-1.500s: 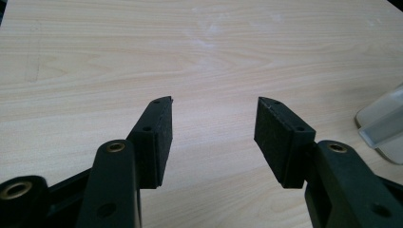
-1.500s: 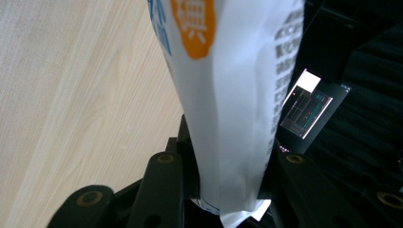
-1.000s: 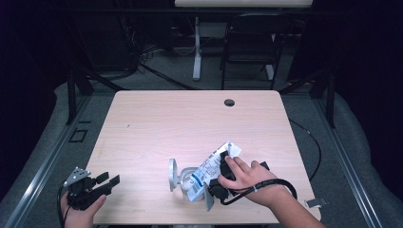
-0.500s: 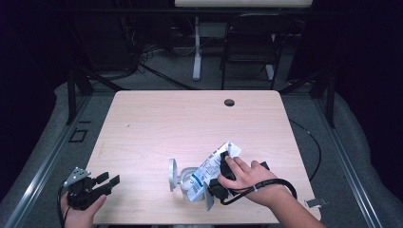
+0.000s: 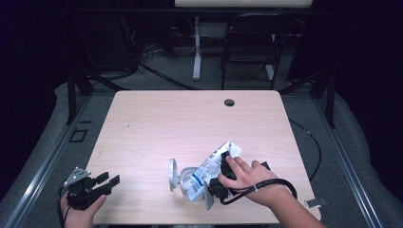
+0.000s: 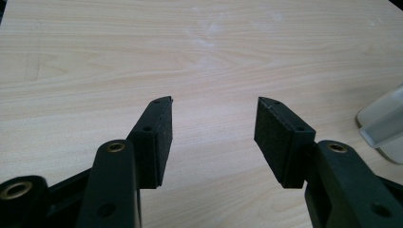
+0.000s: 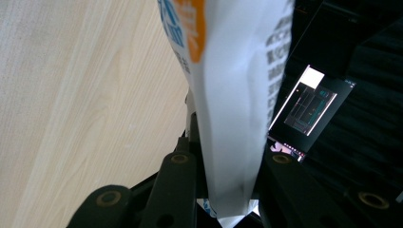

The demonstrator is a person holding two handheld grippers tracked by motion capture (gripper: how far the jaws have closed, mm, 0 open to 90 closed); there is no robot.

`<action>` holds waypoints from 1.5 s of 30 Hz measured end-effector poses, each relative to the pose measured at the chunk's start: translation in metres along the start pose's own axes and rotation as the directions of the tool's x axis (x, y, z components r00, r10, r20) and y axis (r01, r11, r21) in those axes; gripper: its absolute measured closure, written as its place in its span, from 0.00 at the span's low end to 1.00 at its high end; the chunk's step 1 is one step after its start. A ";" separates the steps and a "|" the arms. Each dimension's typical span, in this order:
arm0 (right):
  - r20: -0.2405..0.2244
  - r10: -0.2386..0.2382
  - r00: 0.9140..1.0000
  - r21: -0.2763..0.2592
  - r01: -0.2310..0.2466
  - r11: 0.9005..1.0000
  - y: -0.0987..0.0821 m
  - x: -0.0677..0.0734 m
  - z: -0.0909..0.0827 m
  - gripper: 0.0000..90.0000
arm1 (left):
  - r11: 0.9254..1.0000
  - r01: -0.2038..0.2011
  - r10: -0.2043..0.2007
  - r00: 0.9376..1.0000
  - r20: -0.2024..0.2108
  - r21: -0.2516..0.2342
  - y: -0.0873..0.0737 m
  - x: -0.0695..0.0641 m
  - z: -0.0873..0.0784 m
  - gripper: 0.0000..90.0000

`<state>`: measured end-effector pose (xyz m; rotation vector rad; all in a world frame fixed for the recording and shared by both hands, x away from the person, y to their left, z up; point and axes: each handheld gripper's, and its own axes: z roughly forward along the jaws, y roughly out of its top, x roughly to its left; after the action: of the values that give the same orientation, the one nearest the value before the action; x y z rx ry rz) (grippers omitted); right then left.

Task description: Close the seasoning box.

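Right gripper [image 7: 228, 190], jaws just closing, clamped on white packet [image 5: 209, 168] over near-right table [image 5: 190, 118]; left gripper [image 6: 214, 137] spread apart, empty.

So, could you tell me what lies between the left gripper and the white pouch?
In the high view, bare table top lies between the left gripper and the pouch, then the clear container's lid.

white-blue-orange pouch [image 5: 211, 170], pale woodgrain table [image 5: 190, 123]
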<state>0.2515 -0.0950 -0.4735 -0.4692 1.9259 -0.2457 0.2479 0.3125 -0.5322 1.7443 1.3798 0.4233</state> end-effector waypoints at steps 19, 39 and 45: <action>0.006 -0.001 1.000 0.001 0.001 1.000 0.000 -0.001 0.000 0.91 | 1.000 0.003 -0.003 1.000 -0.005 -0.001 0.000 0.000 0.000 0.53; 0.026 -0.035 0.999 0.009 0.035 0.999 0.000 0.001 0.000 0.91 | 1.000 0.001 -0.001 1.000 0.000 0.006 0.000 0.000 0.000 0.53; 0.024 -0.027 0.999 0.011 0.026 1.000 -0.001 0.001 -0.001 0.92 | 1.000 0.002 -0.002 1.000 -0.001 0.007 0.000 0.001 0.000 0.53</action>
<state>0.2505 -0.0959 -0.4738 -0.4888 1.8953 -0.2662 0.2481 0.3129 -0.5327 1.7481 1.3855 0.4184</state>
